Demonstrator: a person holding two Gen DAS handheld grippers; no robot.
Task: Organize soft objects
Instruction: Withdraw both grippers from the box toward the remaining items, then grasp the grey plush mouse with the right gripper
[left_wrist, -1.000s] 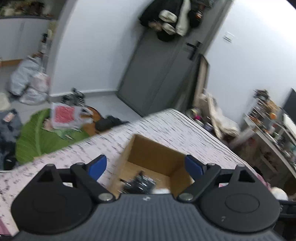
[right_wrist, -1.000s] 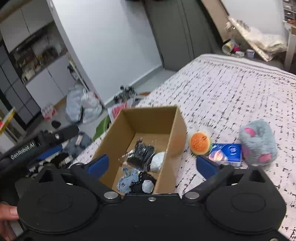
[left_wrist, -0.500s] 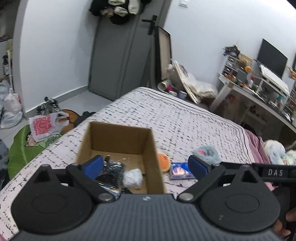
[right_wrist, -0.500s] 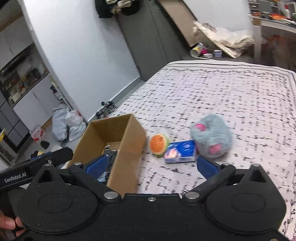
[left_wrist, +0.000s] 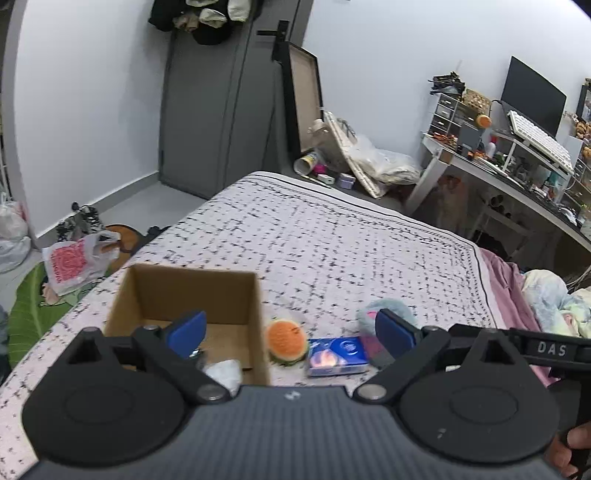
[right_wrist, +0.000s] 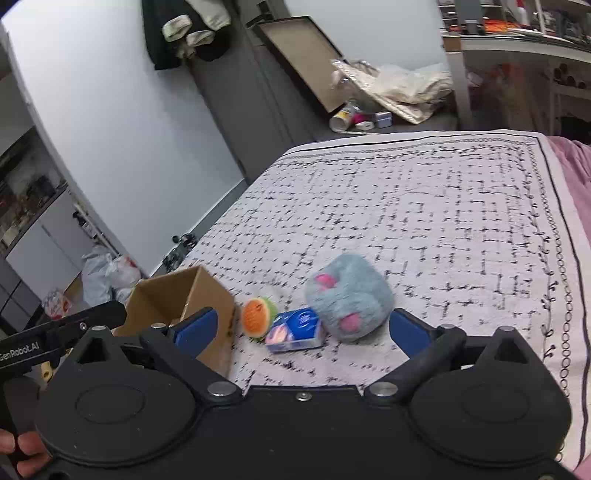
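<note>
While three soft things lie loose on the bedspread, the fluffy grey-blue plush toy with pink patches (right_wrist: 349, 297) sits furthest from the open brown cardboard box (right_wrist: 207, 291). It lies just ahead of the right gripper (right_wrist: 299, 325), nearer that gripper's right-hand blue fingertip (right_wrist: 404, 326) than its left. Touching the plush on the box side is a small blue rectangular packet (right_wrist: 295, 330), lying flat and roughly midway between those fingers. Just beside the packet, a round orange-and-green knitted ball (right_wrist: 258, 315) rests close against the outer wall of the box. The right gripper's jaws stand wide, having just closed in a little, with nothing pressed between the pads.

The left gripper (left_wrist: 290, 332) hangs over the same row, jaws spread wide and holding nothing. Its left-hand blue fingertip (left_wrist: 186, 332) shows over the box's open top, where a crumpled white lump (left_wrist: 223, 371) lies on the floor of the box; its right-hand fingertip (left_wrist: 395, 330) partly covers the plush toy (left_wrist: 369, 312). Between them sit the ball (left_wrist: 288, 341) and the packet (left_wrist: 338, 356).

All this rests on a white bedspread with a black broken-grid print (right_wrist: 424, 221). A person's fingers (left_wrist: 570, 448) grip the handle at the lower right of the left view.
</note>
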